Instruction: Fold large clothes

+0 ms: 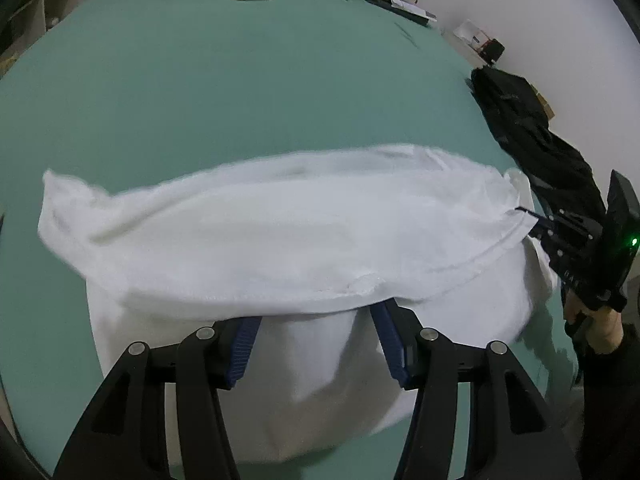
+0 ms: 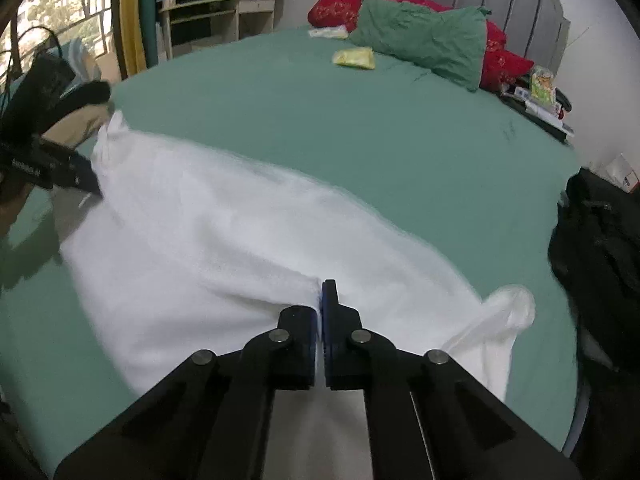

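The white garment [image 1: 280,224] lies bunched and motion-blurred across the green bed [image 1: 240,92], its upper layer lifted. The left tongs [image 1: 316,344] stand open beneath its hem. The right tongs [image 2: 321,320], at 6 o'clock, are clamped on the garment's edge.

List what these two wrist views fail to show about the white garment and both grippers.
- Left gripper fingertips: left wrist view, covered by the white garment; in the right wrist view they are blurred.
- Garment type and layers: both views, motion blur.
- Garment's near edge: right wrist view, hidden behind the right gripper.
- Black bag: cut off by the frame edge.
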